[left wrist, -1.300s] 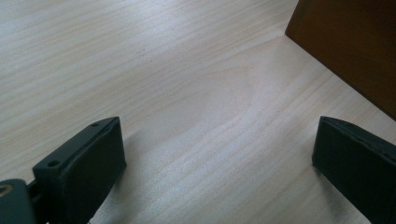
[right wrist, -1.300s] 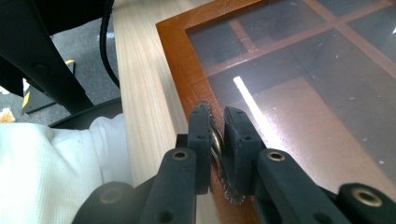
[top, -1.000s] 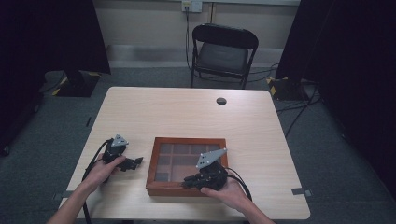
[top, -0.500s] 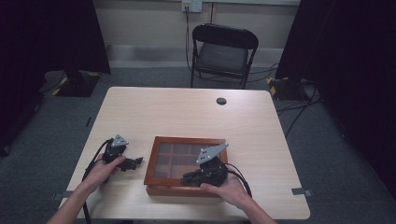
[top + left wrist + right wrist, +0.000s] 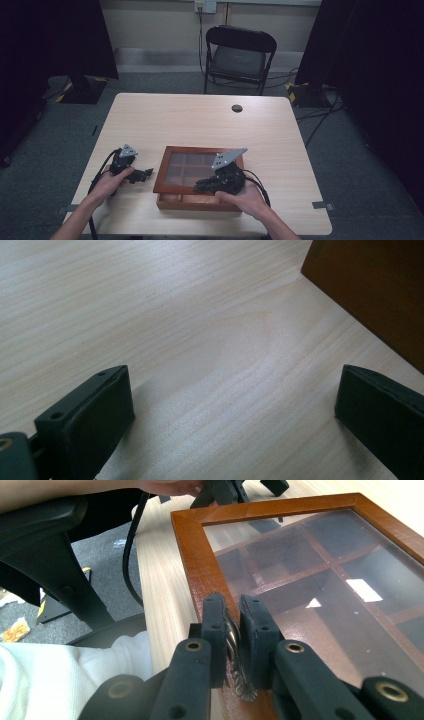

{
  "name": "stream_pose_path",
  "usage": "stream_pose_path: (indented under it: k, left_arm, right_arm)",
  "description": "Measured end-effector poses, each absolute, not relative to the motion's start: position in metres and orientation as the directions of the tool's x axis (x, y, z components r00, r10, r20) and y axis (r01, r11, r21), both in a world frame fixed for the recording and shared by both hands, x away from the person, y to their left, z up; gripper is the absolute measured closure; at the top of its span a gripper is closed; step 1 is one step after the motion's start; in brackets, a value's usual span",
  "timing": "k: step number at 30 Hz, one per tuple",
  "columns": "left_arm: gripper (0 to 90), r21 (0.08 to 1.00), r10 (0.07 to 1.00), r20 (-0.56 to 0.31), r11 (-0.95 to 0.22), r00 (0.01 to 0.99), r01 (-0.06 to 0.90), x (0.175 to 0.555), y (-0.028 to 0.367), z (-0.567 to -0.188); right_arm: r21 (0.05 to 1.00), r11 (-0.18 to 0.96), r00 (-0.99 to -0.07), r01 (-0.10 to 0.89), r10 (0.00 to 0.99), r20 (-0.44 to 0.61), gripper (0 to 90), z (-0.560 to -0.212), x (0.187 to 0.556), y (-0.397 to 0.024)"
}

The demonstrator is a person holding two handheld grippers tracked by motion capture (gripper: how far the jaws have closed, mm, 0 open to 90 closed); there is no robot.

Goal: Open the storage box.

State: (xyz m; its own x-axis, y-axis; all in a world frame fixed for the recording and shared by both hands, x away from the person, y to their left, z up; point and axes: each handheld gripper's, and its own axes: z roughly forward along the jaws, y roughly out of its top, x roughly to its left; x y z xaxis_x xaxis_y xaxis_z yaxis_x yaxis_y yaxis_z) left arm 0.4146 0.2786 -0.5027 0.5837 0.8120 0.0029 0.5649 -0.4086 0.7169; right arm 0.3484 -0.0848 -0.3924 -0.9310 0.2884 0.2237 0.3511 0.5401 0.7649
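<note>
Lid (image 5: 200, 167) of the wooden box (image 5: 195, 201) — its metal latch (image 5: 235, 645) gripped by the right gripper (image 5: 233, 605) (left gripper (image 5: 235, 405) open beside).

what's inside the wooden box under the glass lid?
Through the brown wooden box's glass lid, wooden dividers form dark compartments. No contents are discernible; glare and the right tongs cover part.

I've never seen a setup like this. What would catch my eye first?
Probably the wooden box with a glass lid at the table's near edge. The right tongs are pinched on a small metal latch at the lid's front rim, lifting it. The left tongs rest open on the table beside the box.
</note>
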Motion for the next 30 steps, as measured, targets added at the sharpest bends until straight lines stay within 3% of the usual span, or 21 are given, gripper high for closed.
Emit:
stream_pose_path:
  k: [30]
  left_arm:
    - [1.6,0.719,0.817,0.008,-0.406,0.577,0.564,0.414,0.278,-0.503]
  right_arm:
    - [0.768,0.528,-0.923,0.363,0.316,0.219,82.1,-0.361,0.361,-0.086]
